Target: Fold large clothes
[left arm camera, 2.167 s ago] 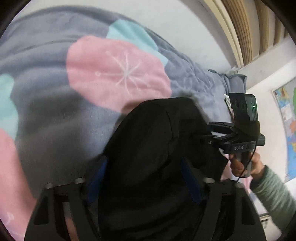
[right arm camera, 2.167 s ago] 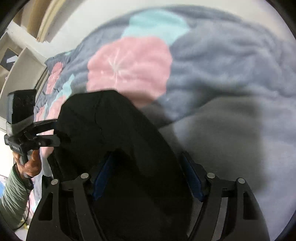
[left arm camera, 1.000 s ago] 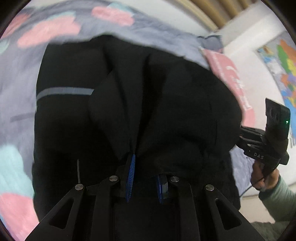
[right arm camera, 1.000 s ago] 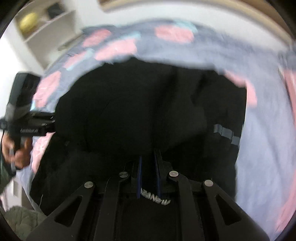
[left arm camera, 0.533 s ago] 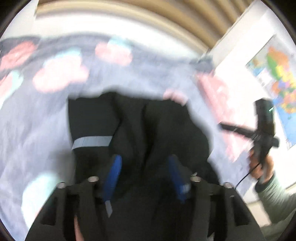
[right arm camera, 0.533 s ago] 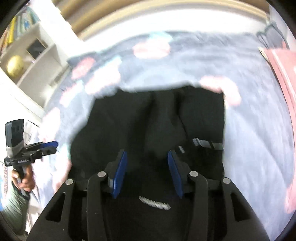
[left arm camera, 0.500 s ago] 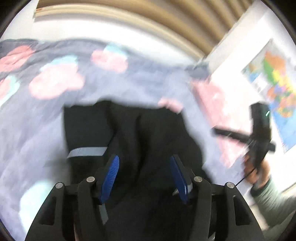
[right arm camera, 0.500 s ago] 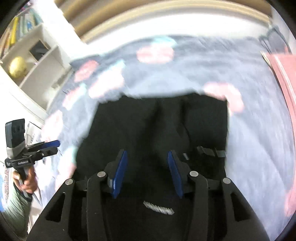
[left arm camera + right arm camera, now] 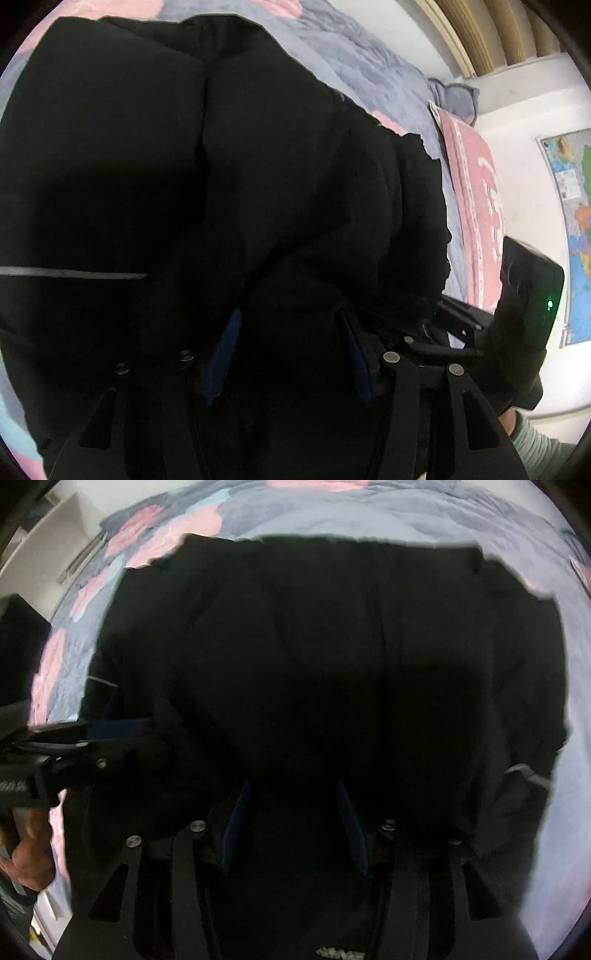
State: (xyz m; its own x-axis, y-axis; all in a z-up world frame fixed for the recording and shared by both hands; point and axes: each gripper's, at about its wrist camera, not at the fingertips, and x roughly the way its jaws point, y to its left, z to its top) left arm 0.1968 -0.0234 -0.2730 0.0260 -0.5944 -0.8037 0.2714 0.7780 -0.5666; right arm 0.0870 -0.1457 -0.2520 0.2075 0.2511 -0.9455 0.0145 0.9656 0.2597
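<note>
our left gripper (image 9: 291, 354) and right gripper (image 9: 291, 823) have just let go, blue pads parted over the black garment (image 9: 229, 177), which now lies folded over on the grey floral bedspread (image 9: 406, 513); we judge this fold laid.

garment (image 9: 258, 166) on blanket (image 9: 369, 70), pillow (image 9: 476, 192) right

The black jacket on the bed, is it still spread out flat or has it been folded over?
Folded over: the black jacket lies in doubled layers on the bedspread, its top flap covering the grey stripe's end.
</note>
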